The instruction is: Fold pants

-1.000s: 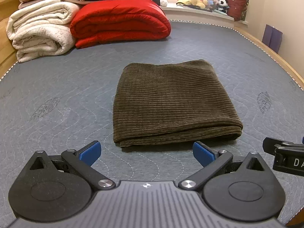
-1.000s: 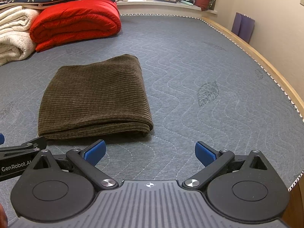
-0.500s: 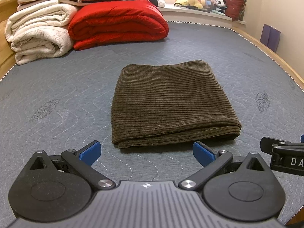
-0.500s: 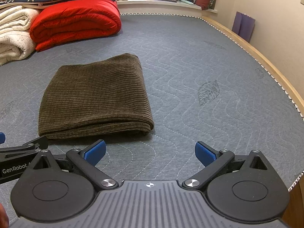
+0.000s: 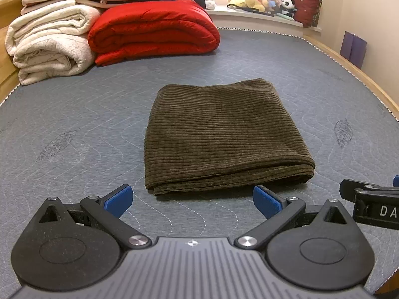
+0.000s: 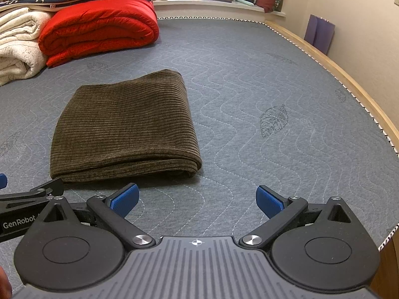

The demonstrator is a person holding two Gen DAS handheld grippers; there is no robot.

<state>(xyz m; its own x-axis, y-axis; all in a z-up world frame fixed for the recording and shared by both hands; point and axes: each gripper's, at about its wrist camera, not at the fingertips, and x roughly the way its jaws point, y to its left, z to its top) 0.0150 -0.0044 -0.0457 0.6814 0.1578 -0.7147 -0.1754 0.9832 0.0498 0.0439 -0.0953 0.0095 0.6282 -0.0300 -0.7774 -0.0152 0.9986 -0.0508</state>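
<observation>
Just ahead of both empty, wide-open tongs, left point(image 5: 192, 199) and right point(image 6: 197, 199), lie the folded pants point(image 5: 222, 134).

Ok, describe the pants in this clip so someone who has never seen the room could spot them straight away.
Start at the grey quilted mattress. The red duvet and the cream blanket are stacked at its far end; the pants lie alone in the middle, just ahead of the open left gripper. They are the only dark olive, ribbed corduroy piece, folded into a flat rectangle.
</observation>
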